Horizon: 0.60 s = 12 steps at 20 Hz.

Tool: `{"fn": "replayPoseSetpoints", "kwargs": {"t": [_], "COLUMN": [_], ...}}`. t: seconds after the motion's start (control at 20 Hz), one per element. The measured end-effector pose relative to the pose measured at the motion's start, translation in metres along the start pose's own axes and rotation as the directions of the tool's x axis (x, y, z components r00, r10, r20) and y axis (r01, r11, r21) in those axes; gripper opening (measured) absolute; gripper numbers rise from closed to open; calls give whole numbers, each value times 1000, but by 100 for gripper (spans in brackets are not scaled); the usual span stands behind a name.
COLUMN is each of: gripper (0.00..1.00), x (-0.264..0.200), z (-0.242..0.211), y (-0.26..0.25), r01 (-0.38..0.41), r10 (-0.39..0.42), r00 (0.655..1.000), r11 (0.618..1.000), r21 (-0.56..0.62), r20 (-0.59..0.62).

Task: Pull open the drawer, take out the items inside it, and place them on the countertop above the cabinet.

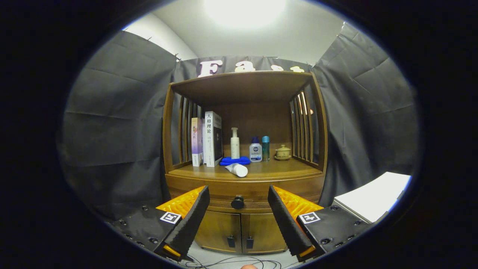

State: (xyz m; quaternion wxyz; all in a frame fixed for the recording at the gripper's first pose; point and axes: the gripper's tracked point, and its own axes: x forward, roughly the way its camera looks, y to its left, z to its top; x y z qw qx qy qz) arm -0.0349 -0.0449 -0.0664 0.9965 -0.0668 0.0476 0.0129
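A brown wooden cabinet (244,179) stands ahead against the booth's black wall. Its drawer (224,194) is closed, with a round dark knob (237,202) at its middle. My gripper (237,194) is open, some way back from the cabinet, and the knob shows between the two fingers with nothing held. On the countertop (283,169) above the drawer lie a white tube (236,169) on its side and a flat blue item (235,160). The drawer's inside is hidden.
Books (206,140) stand at the countertop's left. A white pump bottle (235,144), a small blue-capped bottle (255,150), a teal can (265,148) and a lidded cup (282,152) stand along the back. Two lower doors (239,231) sit below the drawer. A white surface (373,196) is at the right, cables (231,263) on the floor.
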Motion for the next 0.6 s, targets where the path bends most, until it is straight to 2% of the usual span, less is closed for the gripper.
{"fn": "replayPoseSetpoints", "kwargs": {"t": [0.6], "gripper": [98], "x": [1], "z": [13], "y": [10], "r01": [-31], "r10": [31], "r00": [999], "r11": [999], "r21": [15], "r20": [17]}}
